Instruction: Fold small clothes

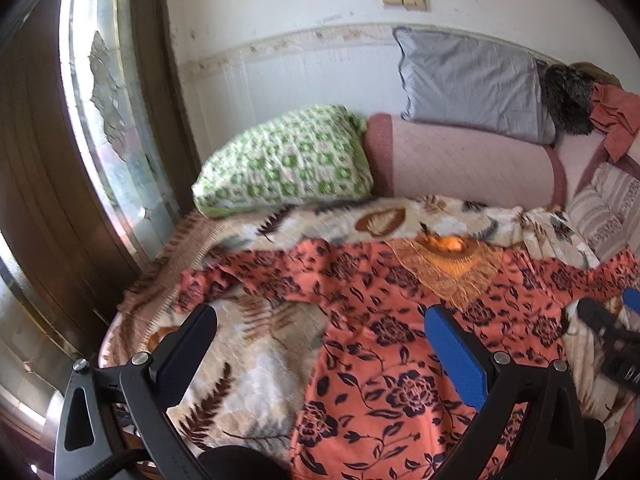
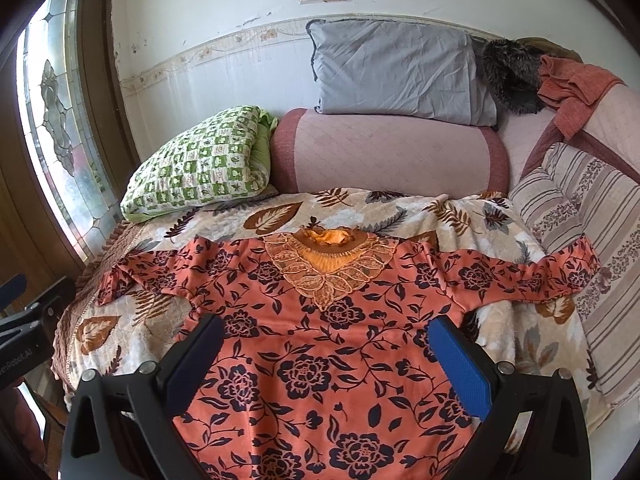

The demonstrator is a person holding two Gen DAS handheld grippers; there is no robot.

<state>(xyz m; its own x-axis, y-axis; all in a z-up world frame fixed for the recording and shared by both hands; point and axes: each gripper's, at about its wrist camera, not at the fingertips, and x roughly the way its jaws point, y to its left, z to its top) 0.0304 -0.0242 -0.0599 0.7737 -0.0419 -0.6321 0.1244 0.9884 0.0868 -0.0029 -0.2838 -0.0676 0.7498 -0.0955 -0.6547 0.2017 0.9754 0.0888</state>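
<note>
A coral top with a dark flower print [image 2: 320, 360] lies flat, front up, on a leaf-patterned blanket [image 2: 460, 216], both sleeves spread out sideways. Its orange lace collar [image 2: 332, 264] points toward the pillows. In the right wrist view my right gripper [image 2: 326, 324] hovers open over the chest of the top, nothing between its fingers. My left gripper [image 1: 320, 316] is open too, over the top's left side [image 1: 380, 360] and the bare blanket [image 1: 248, 360] below the left sleeve [image 1: 240, 280]. The right gripper [image 1: 612, 304] shows at the far right of the left wrist view.
Behind the blanket lie a green checked pillow [image 2: 200, 164], a pink bolster [image 2: 384, 152] and a grey pillow [image 2: 396, 72]. A striped cushion [image 2: 580, 208] borders the right side. A patterned glass window [image 2: 52, 112] in a wooden frame stands at the left. A rust-coloured cloth [image 2: 572, 84] lies at the back right.
</note>
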